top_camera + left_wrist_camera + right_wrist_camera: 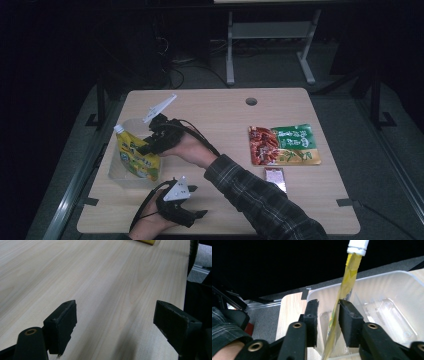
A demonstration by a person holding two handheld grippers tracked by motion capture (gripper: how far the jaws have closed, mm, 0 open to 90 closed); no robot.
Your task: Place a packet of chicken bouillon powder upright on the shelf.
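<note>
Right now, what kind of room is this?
Probably a lab or workroom set up for recording, not a kitchen. A plain wooden table with a cable hole, snack packets laid out on it, and a person working a hand-held gripper over a clear bin.

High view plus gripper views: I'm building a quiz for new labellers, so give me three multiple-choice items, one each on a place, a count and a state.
1. Where is the yellow spouted pouch with a white cap? A in the clear plastic bin; B on the floor; C on a shelf.
2. How many flat packets lie on the wooden table right of the person's sleeve? A one; B two; C four.
3. How do the left hand-held gripper jaws stand? A clamped on a bottle; B apart, nothing between; C shut together.
Key: A, the pouch stands inside the bin; B, a red-and-green packet and a small silvery packet; B, bare wood shows between them.
</note>
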